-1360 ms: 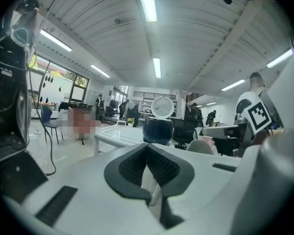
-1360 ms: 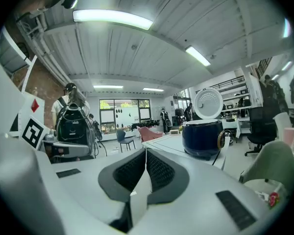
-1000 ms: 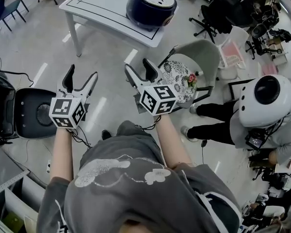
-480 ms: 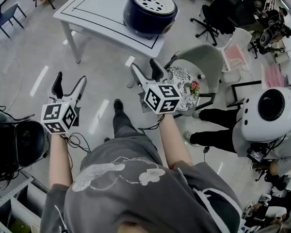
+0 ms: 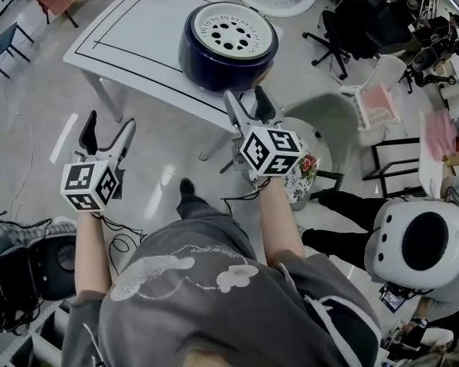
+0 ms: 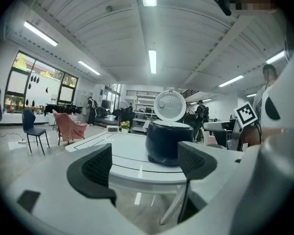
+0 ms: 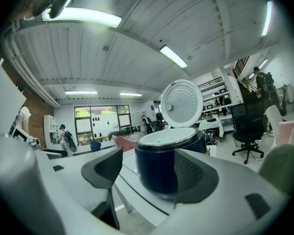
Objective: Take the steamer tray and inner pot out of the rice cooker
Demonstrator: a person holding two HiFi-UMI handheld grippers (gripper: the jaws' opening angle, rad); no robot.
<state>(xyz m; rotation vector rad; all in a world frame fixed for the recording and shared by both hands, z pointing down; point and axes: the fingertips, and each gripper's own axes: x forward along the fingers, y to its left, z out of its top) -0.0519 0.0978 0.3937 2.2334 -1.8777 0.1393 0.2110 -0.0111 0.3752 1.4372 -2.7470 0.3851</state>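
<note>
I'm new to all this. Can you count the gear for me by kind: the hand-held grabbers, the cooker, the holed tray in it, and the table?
2 grippers: left gripper, right gripper, both open and empty
1 rice cooker, lid up
1 steamer tray, sitting in the cooker
1 white table
Total: 5
</note>
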